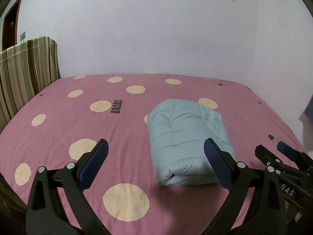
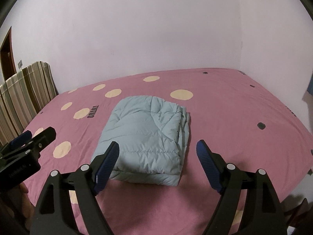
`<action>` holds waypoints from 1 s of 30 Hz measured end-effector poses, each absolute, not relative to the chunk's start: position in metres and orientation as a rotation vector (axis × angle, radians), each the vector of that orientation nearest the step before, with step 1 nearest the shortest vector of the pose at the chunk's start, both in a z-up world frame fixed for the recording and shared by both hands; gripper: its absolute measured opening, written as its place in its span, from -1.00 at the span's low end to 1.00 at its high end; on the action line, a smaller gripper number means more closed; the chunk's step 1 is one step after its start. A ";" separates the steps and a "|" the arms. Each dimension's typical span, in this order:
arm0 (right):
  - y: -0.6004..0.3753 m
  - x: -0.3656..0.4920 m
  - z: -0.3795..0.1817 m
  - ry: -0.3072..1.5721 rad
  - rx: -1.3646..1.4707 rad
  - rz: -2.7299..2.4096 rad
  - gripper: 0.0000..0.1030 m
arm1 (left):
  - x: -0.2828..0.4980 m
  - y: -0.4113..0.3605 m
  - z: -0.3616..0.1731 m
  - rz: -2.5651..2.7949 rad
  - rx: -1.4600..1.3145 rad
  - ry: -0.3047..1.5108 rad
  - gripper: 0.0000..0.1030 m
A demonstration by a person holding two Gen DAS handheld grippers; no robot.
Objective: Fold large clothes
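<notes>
A light blue puffy jacket (image 1: 183, 135) lies folded into a thick rectangular bundle on the pink bed; it also shows in the right wrist view (image 2: 145, 137). My left gripper (image 1: 156, 146) is open and empty, held above the bed just in front and left of the bundle. My right gripper (image 2: 157, 149) is open and empty, its jaws spread wide above the bundle's near edge. The right gripper shows at the right edge of the left wrist view (image 1: 273, 150), and the left gripper at the left edge of the right wrist view (image 2: 33, 135).
The bed has a pink sheet (image 1: 58, 129) with cream dots (image 1: 126, 201). A striped headboard cushion (image 1: 25, 72) stands at the left. White walls (image 1: 146, 29) close the far side and right side. A brown door (image 1: 9, 25) is at the far left.
</notes>
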State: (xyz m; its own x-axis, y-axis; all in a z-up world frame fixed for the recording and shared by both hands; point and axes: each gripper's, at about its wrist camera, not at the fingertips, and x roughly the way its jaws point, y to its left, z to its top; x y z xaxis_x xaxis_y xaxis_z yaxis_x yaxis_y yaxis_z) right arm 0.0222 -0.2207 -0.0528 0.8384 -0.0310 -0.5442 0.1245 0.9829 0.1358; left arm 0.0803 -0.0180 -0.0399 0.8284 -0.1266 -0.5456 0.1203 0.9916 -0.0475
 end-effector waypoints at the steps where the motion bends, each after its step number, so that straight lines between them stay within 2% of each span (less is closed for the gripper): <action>1: -0.220 0.021 -0.053 0.572 0.169 -0.081 0.55 | 0.081 -0.018 -0.040 -0.132 -0.012 0.581 0.90; 30: -0.218 0.022 -0.053 0.573 0.169 -0.080 0.55 | 0.081 -0.018 -0.044 -0.128 -0.023 0.588 0.90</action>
